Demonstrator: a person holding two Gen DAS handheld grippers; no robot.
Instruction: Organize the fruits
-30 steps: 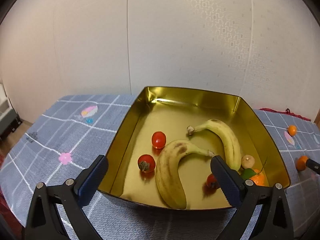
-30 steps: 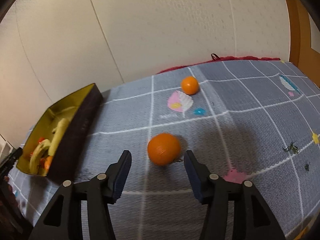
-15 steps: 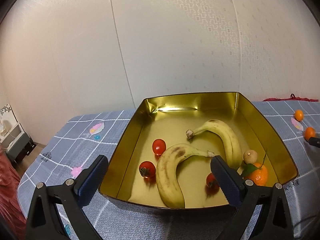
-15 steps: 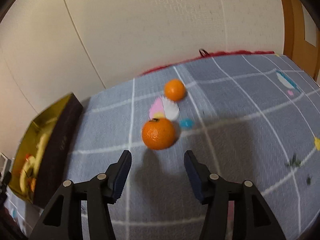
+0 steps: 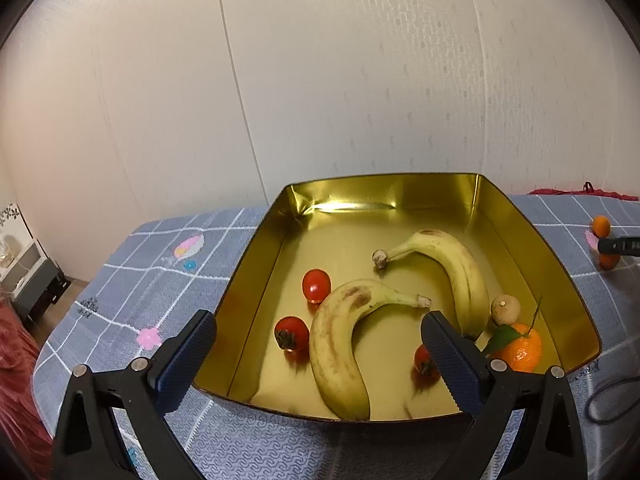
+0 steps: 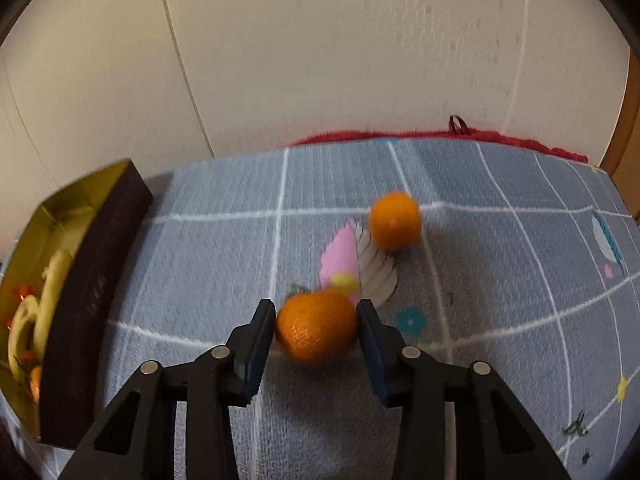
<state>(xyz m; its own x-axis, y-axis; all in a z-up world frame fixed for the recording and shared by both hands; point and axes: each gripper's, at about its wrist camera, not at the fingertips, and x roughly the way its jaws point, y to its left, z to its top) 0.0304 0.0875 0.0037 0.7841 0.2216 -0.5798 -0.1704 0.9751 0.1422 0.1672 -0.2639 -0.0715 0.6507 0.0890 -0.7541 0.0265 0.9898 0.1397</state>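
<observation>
A gold tin (image 5: 384,178) holds two bananas (image 5: 340,352) (image 5: 456,264), three small tomatoes (image 5: 316,285), a leafy tangerine (image 5: 520,348) and a small beige fruit (image 5: 505,309). My left gripper (image 5: 318,322) hovers open over the tin's near edge, gripping nothing. On the blue checked cloth to the right of the tin (image 6: 96,280), my right gripper (image 6: 316,312) is closing its jaws on a tangerine (image 6: 316,330), and both pads touch its sides. A second tangerine (image 6: 394,220) lies farther back, beside a pink and white print.
A red cloth (image 6: 440,136) runs along the table's back edge under the pale wall. Wooden trim (image 6: 628,128) stands at the far right. A dark cable (image 5: 612,400) lies right of the tin. Left of the table sits a low shelf (image 5: 32,276).
My right gripper has moved forward to the nearer tangerine and its jaws have narrowed onto it. The left gripper has rolled slightly and stays open over the tin.
</observation>
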